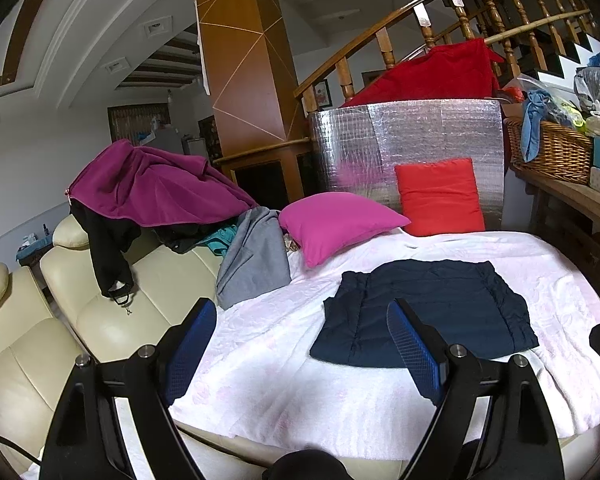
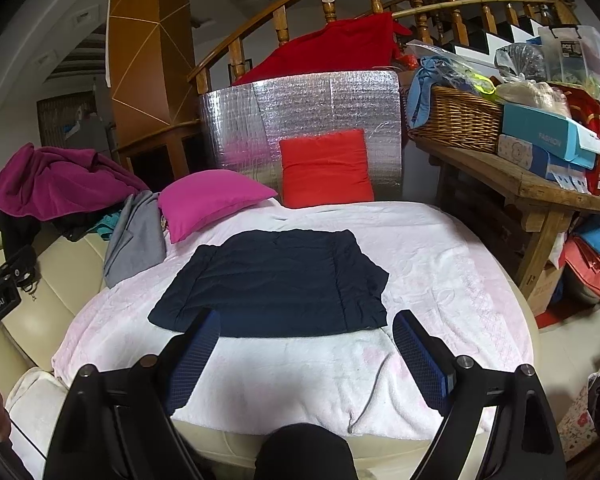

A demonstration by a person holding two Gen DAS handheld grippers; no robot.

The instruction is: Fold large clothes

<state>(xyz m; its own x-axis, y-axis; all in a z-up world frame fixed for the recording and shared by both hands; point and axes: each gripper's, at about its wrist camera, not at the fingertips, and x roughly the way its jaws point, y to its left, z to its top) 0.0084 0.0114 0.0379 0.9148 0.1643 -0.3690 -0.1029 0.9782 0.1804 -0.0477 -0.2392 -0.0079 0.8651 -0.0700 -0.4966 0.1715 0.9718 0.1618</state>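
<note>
A dark navy quilted garment (image 2: pixel 274 282) lies folded into a flat rectangle on a pale pink blanket (image 2: pixel 440 264); the left wrist view shows the same garment (image 1: pixel 428 312) right of centre. My right gripper (image 2: pixel 306 328) hovers open just short of the garment's near edge, nothing between its blue pads. My left gripper (image 1: pixel 300 320) is open too, held above the blanket to the left of the garment, with its right pad in front of the garment's near left corner. Part of the left gripper's body (image 2: pixel 0 292) shows at the left edge of the right wrist view.
A magenta jacket (image 1: pixel 152 184), a black garment (image 1: pixel 104 248) and a grey garment (image 1: pixel 252 256) are heaped on the cream sofa back (image 1: pixel 112 312). A pink cushion (image 2: pixel 208 200) and a red cushion (image 2: pixel 324 168) lean against silver foil board (image 2: pixel 300 104). A cluttered wooden bench (image 2: pixel 540 188) stands right.
</note>
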